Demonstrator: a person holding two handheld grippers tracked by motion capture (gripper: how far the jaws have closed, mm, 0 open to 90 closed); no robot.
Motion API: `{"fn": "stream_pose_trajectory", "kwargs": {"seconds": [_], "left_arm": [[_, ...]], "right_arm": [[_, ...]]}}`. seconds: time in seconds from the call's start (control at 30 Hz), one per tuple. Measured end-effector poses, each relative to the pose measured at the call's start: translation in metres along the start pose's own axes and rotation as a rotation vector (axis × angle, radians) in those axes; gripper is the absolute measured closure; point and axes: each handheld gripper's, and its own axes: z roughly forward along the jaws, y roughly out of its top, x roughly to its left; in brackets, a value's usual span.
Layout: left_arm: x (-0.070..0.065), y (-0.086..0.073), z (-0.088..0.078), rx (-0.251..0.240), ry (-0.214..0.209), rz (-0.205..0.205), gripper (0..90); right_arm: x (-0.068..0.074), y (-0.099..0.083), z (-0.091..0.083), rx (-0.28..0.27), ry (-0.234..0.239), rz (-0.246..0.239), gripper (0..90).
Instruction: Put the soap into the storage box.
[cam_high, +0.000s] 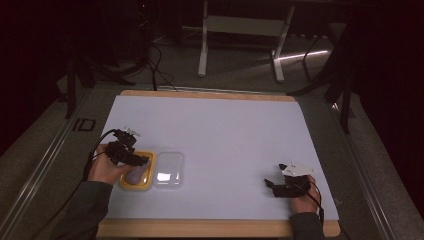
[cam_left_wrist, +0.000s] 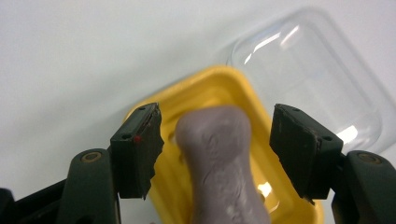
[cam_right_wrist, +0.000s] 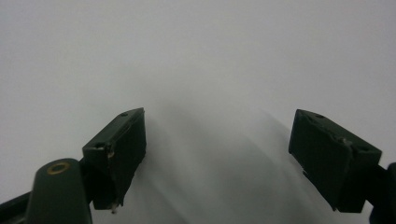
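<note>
Jaws of the left gripper (cam_left_wrist: 217, 151) stand spread around a grey lump (cam_left_wrist: 219, 163) over the yellow box (cam_left_wrist: 210, 88) (maybe dropping it in); the right gripper (cam_high: 282, 186) waits, spread wide.

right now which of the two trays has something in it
The yellow tray, under the left hand-held gripper: a grey-purple lump sits in it. The clear tray beside it looks empty.

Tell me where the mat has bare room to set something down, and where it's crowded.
Bare: the white mat from the clear lid across to the right gripper, and the whole far half up to the wooden edge. Crowded: the near-left corner, where the left gripper hangs over the yellow tray with a grey lump between its open jaws.
</note>
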Motion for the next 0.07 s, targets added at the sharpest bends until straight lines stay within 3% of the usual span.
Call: {"fn": "stream_pose_trajectory", "kwargs": {"seconds": [0.07], "left_arm": [[-0.0012,-0.001,-0.0014,-0.053,-0.011,-0.01,34.6]], "right_arm": [[-0.0002,0.0004,0.0012,0.011,0.005,0.003,18.7]]}}
